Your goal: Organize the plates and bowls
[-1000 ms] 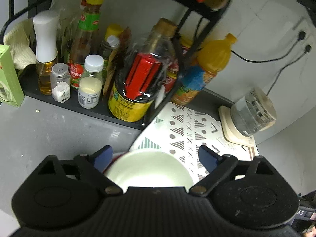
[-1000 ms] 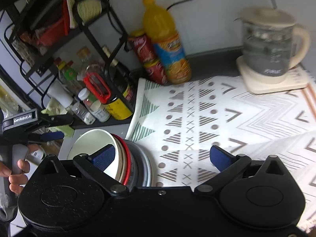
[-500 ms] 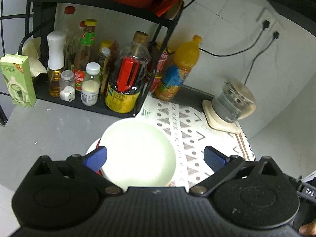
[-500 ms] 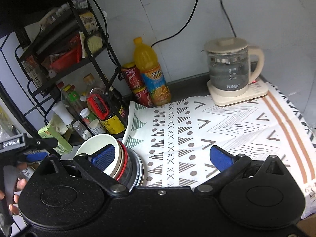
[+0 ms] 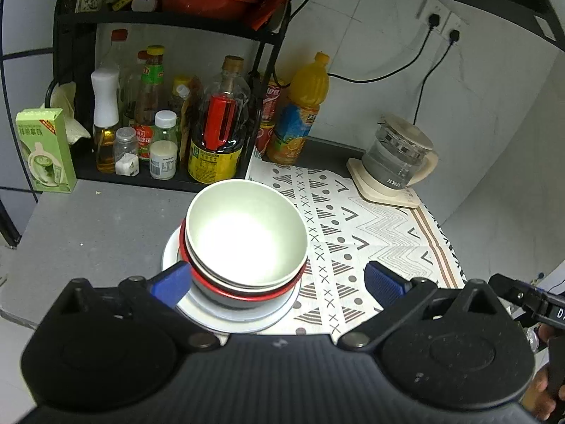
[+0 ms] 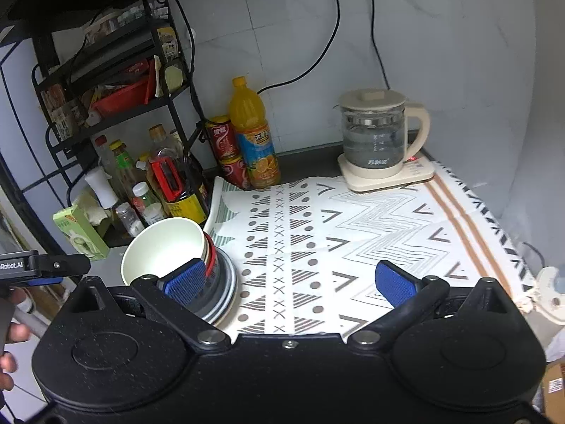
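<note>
A stack stands at the left edge of the patterned cloth (image 5: 356,226): a pale green bowl (image 5: 243,233) on top, a red-rimmed bowl (image 5: 247,293) under it, and a white plate (image 5: 226,314) at the bottom. The stack also shows in the right wrist view, with the pale bowl (image 6: 166,247) above the plates (image 6: 226,286). My left gripper (image 5: 275,281) is open and empty, above and in front of the stack. My right gripper (image 6: 289,281) is open and empty, to the right of the stack over the cloth.
A black rack (image 5: 169,28) with sauce bottles (image 5: 215,137) stands behind the stack. An orange juice bottle (image 5: 300,113), red cans (image 6: 226,148) and a glass kettle (image 5: 395,159) on its base line the back wall. A green carton (image 5: 46,148) stands at far left.
Both grippers have pulled up and back from the stack, so the whole stack and more of the counter come into view. Both stay open and empty.
</note>
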A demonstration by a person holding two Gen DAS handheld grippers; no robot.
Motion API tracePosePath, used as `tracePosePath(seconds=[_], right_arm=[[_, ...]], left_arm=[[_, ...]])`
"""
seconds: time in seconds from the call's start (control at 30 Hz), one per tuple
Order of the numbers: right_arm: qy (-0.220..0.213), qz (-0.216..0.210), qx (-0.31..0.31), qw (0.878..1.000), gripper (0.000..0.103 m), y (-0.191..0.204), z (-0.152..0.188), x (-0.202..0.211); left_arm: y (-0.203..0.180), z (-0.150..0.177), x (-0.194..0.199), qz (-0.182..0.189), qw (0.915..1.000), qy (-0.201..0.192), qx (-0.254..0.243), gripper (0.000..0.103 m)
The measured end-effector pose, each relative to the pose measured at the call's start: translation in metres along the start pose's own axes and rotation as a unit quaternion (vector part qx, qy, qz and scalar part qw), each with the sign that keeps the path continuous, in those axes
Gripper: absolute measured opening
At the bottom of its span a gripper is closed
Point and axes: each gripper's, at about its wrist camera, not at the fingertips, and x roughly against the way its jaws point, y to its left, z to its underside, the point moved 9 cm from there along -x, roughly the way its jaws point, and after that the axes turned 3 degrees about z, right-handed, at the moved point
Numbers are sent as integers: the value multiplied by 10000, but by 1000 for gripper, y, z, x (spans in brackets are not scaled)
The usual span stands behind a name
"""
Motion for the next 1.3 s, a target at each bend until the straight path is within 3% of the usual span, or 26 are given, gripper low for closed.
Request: tracePosePath(seconds=[0.27,0.63,0.97,1.3], right_arm=[[-306,667,178,9971,103,2,9,32],[-530,1123,209,9920,103,3,29,61],[-217,1036,361,9937,103,24,59,68],[-134,1063,341,9937,103,28,63,70]], left_arm=[[-7,14,24,-58,9990,-145,-429,103],[-14,42,46,-307,9952,-150,-921,103],[-16,67,53,-414,9941,-34,-1003,103],[-20,79,54,-359,9942,10,-1016,103]])
